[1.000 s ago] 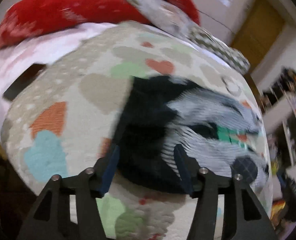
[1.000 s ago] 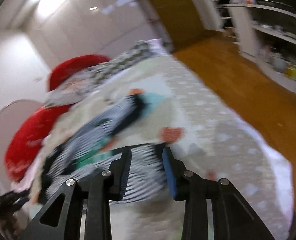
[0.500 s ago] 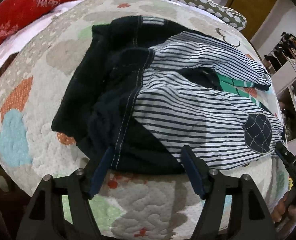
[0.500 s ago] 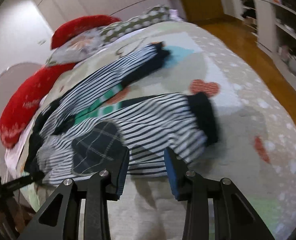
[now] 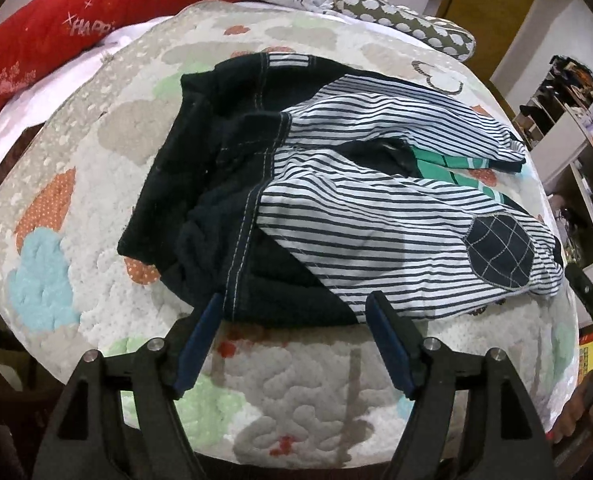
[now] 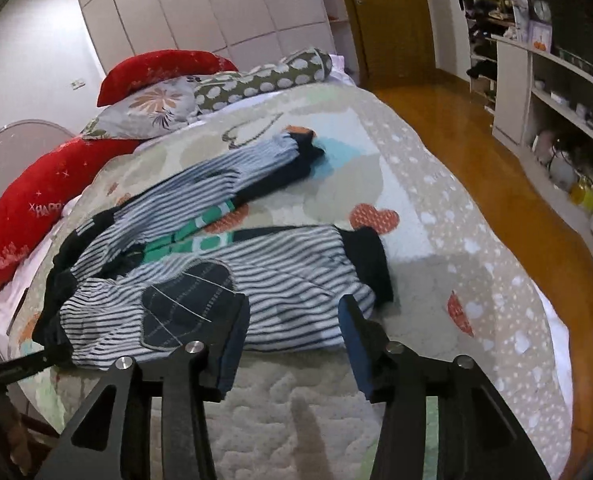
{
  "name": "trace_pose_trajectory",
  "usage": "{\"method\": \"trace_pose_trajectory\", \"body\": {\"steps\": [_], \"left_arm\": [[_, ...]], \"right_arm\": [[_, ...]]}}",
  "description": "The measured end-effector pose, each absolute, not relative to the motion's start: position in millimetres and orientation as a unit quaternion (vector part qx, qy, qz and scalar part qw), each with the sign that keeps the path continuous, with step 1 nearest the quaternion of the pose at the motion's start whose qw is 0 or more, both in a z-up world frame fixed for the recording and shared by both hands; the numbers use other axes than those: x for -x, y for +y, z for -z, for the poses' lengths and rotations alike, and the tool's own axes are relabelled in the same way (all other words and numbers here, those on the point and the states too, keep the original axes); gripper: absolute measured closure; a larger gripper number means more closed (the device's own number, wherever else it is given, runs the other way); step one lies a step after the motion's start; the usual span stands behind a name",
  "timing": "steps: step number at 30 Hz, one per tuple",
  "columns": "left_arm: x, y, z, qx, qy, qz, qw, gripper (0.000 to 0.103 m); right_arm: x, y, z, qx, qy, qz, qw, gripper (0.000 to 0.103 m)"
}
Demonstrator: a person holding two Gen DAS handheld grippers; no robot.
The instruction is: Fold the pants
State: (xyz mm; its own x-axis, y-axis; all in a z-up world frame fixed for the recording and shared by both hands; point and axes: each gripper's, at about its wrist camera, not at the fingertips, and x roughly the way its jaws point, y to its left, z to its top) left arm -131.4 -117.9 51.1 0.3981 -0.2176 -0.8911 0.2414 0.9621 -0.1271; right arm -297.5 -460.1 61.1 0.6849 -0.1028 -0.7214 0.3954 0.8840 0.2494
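Observation:
Striped black-and-white pants [image 5: 380, 216] with a dark waistband, green inner stripes and a dark checked knee patch [image 5: 500, 256] lie crumpled on the quilted bed cover [image 5: 296, 392]. My left gripper [image 5: 296, 308] is open, its fingers at the near edge of the dark waist part. In the right wrist view the pants [image 6: 264, 280] lie with legs spread apart, dark cuffs [image 6: 368, 260] at the ends. My right gripper [image 6: 292, 312] is open, its jaws on either side of the near leg's edge.
Red pillows [image 6: 36, 208] and patterned pillows [image 6: 256, 80] lie at the bed's head. Wooden floor [image 6: 476, 152] and white shelves [image 6: 556, 92] are to the right of the bed. The bed's near edge [image 5: 296, 456] is just below the left gripper.
Both grippers have come down and steadied over the pants; the views went from blurred to sharp. The right gripper has opened wider. The pants now lie spread on the cover.

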Motion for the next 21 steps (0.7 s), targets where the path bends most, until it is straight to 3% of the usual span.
{"method": "trace_pose_trajectory", "body": {"steps": [21], "left_arm": [[141, -119, -61, -0.04, 0.508, 0.121, 0.852, 0.03]], "right_arm": [[283, -437, -46, -0.188, 0.398, 0.11, 0.891, 0.049]]}}
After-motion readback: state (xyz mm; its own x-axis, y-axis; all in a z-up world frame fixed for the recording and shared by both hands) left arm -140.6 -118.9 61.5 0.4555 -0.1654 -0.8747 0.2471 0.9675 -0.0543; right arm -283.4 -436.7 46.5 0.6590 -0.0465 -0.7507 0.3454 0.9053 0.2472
